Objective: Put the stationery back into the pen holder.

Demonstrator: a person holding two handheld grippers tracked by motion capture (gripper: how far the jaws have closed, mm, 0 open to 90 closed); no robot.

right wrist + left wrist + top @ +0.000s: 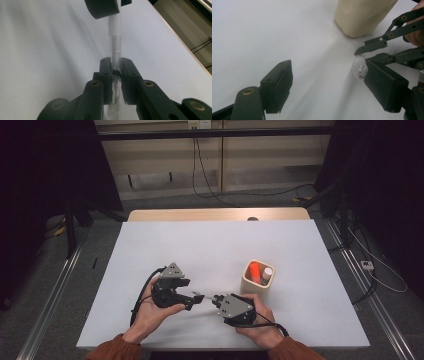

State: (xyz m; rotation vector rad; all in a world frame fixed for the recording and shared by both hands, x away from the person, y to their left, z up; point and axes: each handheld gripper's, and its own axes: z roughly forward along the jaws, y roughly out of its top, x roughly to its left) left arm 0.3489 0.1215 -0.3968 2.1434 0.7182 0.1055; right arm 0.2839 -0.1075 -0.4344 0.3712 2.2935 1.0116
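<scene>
Tube (115, 53) in R jaws, cap threads visible

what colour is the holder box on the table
Cream or beige holder box, with white and orange items inside; clearest in the high view.

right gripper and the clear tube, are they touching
Touching. In the right gripper view the right gripper has its jaws shut on the clear tube, both pads pressing its sides.

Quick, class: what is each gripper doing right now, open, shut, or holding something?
Left gripper: open, holding nothing.
Right gripper: shut on the clear tube, which points toward the left gripper.
</scene>
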